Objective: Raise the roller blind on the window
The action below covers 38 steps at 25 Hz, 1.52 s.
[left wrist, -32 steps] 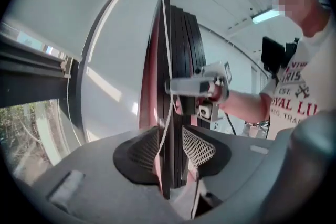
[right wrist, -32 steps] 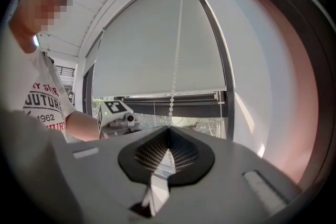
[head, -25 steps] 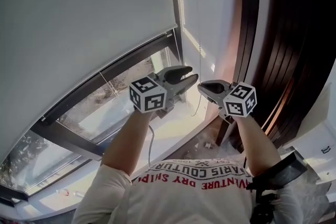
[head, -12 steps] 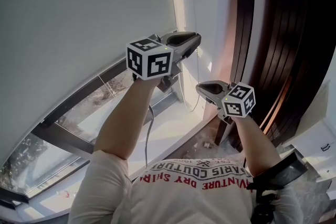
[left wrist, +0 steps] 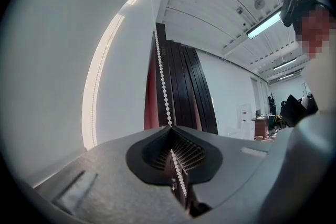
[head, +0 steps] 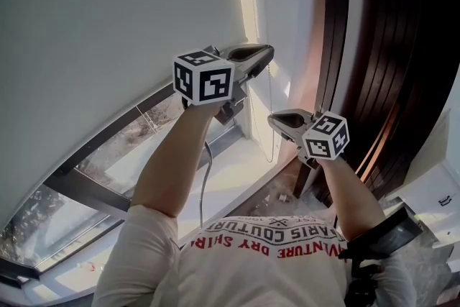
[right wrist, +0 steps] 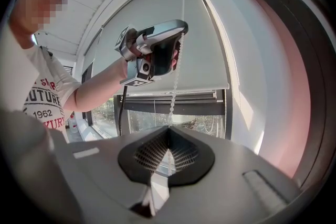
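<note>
The bead chain (head: 269,93) hangs upright at the right edge of the roller blind (head: 108,25), which covers most of the window (head: 136,144). The left hand-held gripper (head: 267,52), the higher one, has just been closing and now clenches the bead chain. The right hand-held gripper (head: 274,120) grips the same bead chain directly below, so the pull likely runs straight down
</note>
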### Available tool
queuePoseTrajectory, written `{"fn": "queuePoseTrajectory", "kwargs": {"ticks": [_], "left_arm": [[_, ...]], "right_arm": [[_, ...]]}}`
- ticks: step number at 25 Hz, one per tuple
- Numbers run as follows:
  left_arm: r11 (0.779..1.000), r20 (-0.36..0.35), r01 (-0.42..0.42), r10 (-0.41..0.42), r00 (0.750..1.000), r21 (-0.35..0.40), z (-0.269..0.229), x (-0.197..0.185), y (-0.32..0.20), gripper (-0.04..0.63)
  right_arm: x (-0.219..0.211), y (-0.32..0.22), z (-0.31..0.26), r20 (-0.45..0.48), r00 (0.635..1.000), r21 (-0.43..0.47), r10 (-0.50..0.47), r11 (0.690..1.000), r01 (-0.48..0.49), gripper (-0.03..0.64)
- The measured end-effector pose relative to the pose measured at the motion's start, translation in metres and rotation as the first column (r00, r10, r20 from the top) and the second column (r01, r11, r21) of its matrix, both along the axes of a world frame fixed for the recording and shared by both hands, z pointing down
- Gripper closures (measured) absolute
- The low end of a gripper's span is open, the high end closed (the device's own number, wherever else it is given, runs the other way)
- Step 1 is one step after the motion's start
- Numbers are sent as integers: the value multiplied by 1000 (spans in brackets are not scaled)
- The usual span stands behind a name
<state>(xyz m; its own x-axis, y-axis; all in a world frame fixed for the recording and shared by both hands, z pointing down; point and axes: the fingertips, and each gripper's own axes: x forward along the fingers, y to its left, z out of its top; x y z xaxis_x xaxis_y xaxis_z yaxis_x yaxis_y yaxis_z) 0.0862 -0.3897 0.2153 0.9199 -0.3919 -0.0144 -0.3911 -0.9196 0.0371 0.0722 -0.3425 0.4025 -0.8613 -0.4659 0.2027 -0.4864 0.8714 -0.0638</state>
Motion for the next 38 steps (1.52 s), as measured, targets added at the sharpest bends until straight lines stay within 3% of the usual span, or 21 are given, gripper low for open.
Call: {"fn": "queuePoseTrajectory", "kwargs": {"ticks": [5,10,16,23,28,33,38], "left_arm": [[1000,-18,6,-6,1000,-1,2,-5,-2,594],[1000,15,14,-14,1000,-1,16,-7,-3,594],[998,47,18,-16,999,-52,60,-6,3,594],[991,132,56,-40,990,-118,138,-11,2,592],[975,189,40,3,982,-219,209,-5,17,592],[973,176,59,-19,984,-223,225,-6,22,592],[977,186,71,-33,982,-200,223,-8,24,591]], "right_arm": [[-3,-2,2,2,1000,-5,3,1000,-3,611],[-8,-3,17,-23,1000,-20,-3,1000,2,611],[-11,2,61,-67,998,-95,-2,995,-4,611],[-10,3,139,-180,983,-207,-25,978,-13,611],[-7,23,200,-264,962,-307,-62,951,-23,611],[-4,33,217,-230,972,-363,-52,931,-36,611],[0,27,200,-216,976,-329,-8,942,-65,609]]}}
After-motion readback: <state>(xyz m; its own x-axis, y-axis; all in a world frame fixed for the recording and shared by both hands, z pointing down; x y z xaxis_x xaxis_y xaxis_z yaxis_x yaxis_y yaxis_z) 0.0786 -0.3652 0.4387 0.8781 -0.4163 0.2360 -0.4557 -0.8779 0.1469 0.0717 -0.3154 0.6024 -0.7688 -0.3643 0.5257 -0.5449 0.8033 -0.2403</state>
